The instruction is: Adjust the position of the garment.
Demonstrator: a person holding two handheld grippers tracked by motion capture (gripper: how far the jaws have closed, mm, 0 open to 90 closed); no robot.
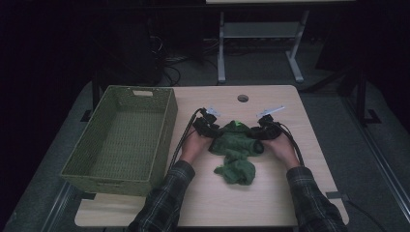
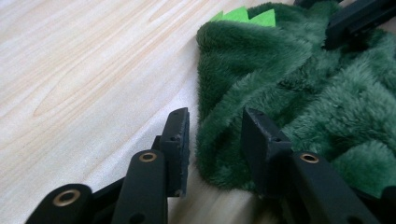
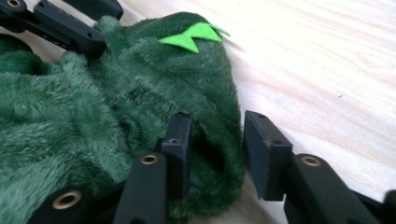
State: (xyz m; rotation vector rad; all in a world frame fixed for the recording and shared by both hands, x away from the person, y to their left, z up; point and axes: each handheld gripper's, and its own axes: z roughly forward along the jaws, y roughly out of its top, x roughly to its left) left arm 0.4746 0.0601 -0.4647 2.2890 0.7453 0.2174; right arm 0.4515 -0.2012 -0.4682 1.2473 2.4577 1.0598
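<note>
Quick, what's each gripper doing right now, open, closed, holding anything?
Left gripper: open, jaws astride the edge of the green plush garment, not clamped.
Right gripper: open, the garment's edge between its jaws, not pinched.

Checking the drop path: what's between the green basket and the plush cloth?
Bare tabletop, apart from the left gripper and its hand at the plush cloth edge; the high view shows it, basket left.

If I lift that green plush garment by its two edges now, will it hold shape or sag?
The green plush garment lies crumpled in soft folds, so it will probably sag and drape between the left gripper and right gripper. The thick pile looks grippy, so slipping seems unlikely. It likely weighs little.
</note>
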